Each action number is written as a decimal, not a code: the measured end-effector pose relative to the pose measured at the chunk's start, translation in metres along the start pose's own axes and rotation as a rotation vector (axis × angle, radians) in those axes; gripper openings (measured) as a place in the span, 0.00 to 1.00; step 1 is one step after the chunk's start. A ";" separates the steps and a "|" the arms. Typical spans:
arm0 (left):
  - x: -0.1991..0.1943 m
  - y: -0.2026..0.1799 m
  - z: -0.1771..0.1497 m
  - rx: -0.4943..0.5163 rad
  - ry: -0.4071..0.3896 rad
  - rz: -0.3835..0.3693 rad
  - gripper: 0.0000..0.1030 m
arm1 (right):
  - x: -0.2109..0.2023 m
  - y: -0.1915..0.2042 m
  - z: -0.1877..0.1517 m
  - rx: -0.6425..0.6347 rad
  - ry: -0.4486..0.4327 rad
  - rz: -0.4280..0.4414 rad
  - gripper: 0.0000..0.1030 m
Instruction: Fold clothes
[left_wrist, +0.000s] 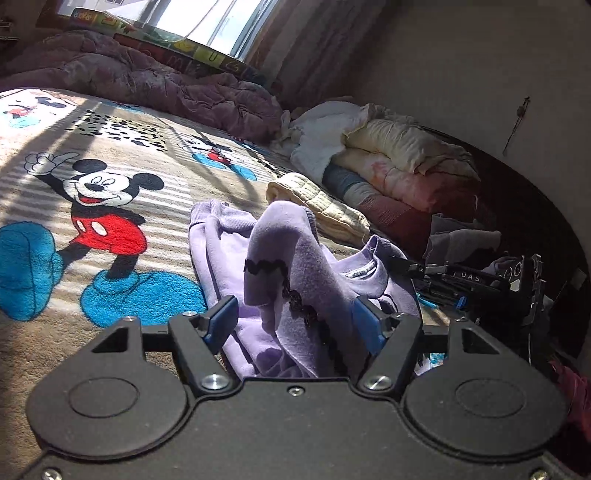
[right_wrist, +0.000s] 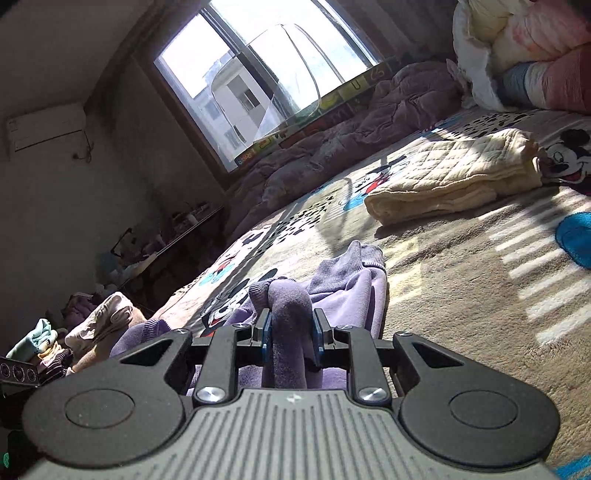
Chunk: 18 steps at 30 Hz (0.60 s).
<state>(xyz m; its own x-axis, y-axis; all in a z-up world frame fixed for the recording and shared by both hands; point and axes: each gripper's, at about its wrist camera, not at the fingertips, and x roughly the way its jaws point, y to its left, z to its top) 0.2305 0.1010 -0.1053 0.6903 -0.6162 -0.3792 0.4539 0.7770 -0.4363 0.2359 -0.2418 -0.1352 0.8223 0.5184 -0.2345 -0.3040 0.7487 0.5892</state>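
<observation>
We've got both grippers low over the bed, pointing a bit downward along the blanket. Our left gripper has its blue pads spread apart, so it's let go: a fold of the lilac sweatshirt stands up between the fingers, but the pads aren't pressing it. That fabric is soft and fleecy, with a black zigzag trim running down the fold and a ribbed cuff at the far end. It lies bunched on the Mickey Mouse blanket, which is plush and striped with sunlight. Off to the right in this view we can see the other gripper's black body at the sweatshirt's collar.

Our right gripper is clamped tight on a thick roll of the same sweatshirt, pads squeezing it from both sides. Further right on the blanket sits a folded cream quilted garment, diamond-stitched, well apart from the sweatshirt.
</observation>
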 end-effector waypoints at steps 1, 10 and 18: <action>0.003 0.002 -0.001 0.001 0.003 0.002 0.37 | -0.001 0.000 -0.001 0.001 -0.008 0.001 0.22; 0.006 0.012 -0.001 0.005 -0.049 -0.031 0.22 | -0.030 0.000 -0.008 -0.018 0.040 0.063 0.59; 0.016 0.016 0.021 0.039 -0.161 -0.106 0.13 | -0.021 0.012 -0.015 -0.160 0.107 0.119 0.15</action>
<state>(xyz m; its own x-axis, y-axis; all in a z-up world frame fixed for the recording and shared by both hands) 0.2606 0.1063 -0.1006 0.7169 -0.6691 -0.1960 0.5486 0.7149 -0.4335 0.2076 -0.2376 -0.1352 0.7230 0.6413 -0.2569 -0.4751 0.7315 0.4891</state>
